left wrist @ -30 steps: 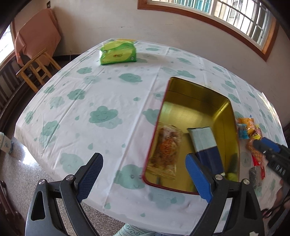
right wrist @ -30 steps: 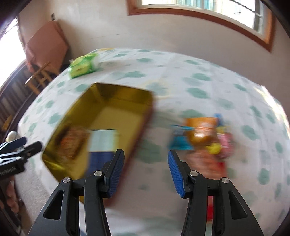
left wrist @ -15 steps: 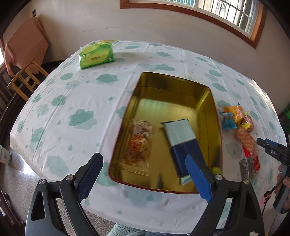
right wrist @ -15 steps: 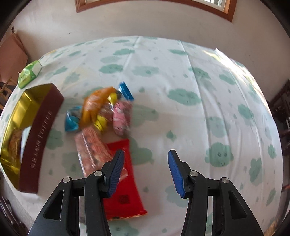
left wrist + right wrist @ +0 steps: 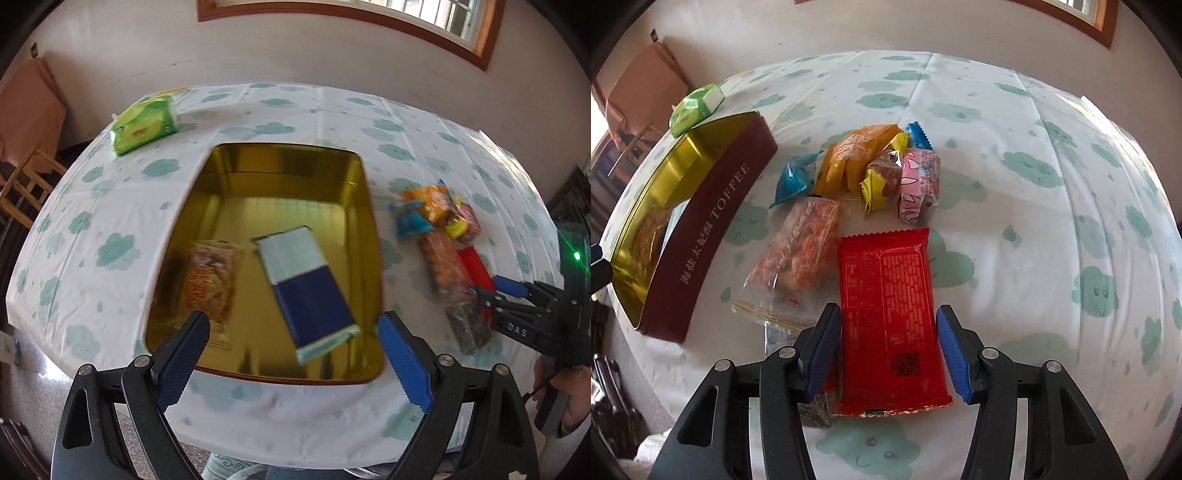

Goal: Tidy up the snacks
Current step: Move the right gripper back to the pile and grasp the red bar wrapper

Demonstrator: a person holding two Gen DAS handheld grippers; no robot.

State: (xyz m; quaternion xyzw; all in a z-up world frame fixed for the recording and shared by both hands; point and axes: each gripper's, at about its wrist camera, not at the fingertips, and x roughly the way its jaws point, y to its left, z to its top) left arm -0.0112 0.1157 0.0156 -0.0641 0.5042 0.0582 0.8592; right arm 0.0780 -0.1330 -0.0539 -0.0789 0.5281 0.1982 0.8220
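Step in hand, as I read it: picking the next snack from the loose pile to move it into the tin.

Table (image 5: pixel 997 110), cloud-print cloth, is carrying everything. The toffee tin (image 5: pixel 713 221) is sitting open to the left of the pile; in the left wrist view it is already holding a blue-and-white packet (image 5: pixel 303 280) and a clear bag of orange snacks (image 5: pixel 210 284). A green tissue pack (image 5: pixel 144 123) is lying beyond the tin, well apart.

The pile is lying just right of the tin: red packet (image 5: pixel 890 317) nearest, a clear bag of orange biscuits (image 5: pixel 798 258) touching its left edge, small wrapped sweets behind them, a dark packet partly under the bag.

Right gripper (image 5: pixel 888 354) is hovering with fingers apart, straddling the near half of the red packet, pads beside its long edges; contact cannot be told. Next move is likely calling for lowering and closing across the packet's width without catching the bag.

Left gripper (image 5: pixel 295 354) is idling over the tin's near rim, fingers wide apart, holding nothing.
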